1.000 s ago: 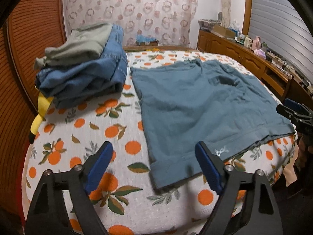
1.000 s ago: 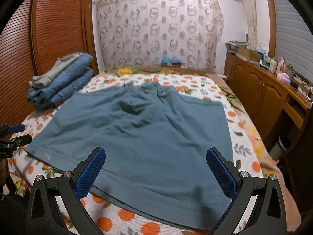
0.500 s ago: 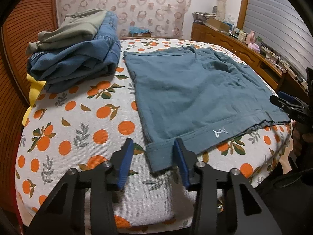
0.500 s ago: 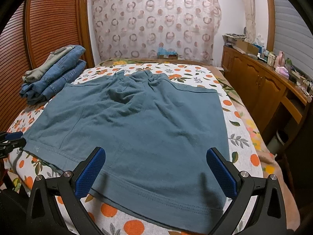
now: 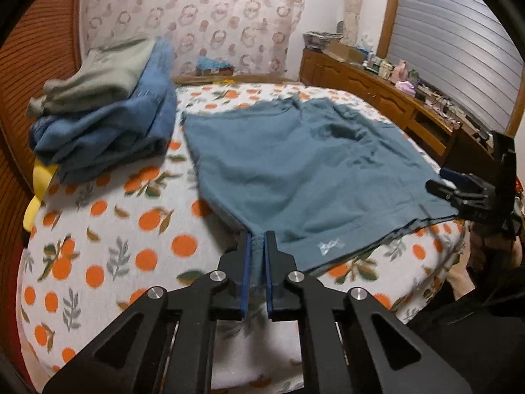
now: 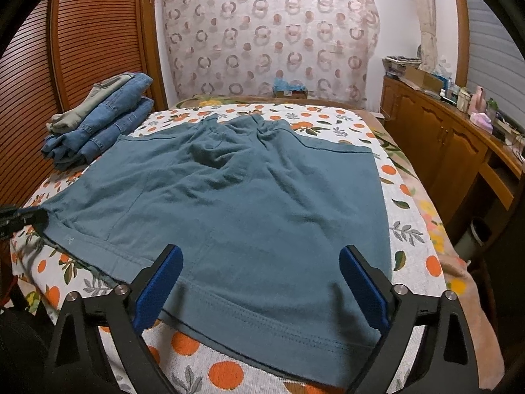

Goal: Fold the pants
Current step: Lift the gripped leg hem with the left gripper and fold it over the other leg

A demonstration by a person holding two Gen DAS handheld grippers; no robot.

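Teal cotton shorts (image 6: 249,197) lie flat on the bed (image 5: 108,229), hems toward us, waistband toward the curtain (image 6: 269,39). We hold the left gripper (image 5: 257,246) low over the near edge, pointing along the bed, its blue pads (image 5: 246,262) pressed nearly together and pinching the left hem corner of the shorts; the cloth rises a little into the jaws. We hold the right gripper (image 6: 259,279) just above the right leg's hem, jaws spread wide, pads on either side of the fabric and not gripping it. From the left wrist view it shows at the far right, by the hem's other corner. A stack of folded jeans (image 6: 98,124) sits at the bed's left side, beside the shorts. A box (image 6: 423,78) stands on the wooden cabinet (image 6: 436,144); we cannot tell what it holds.
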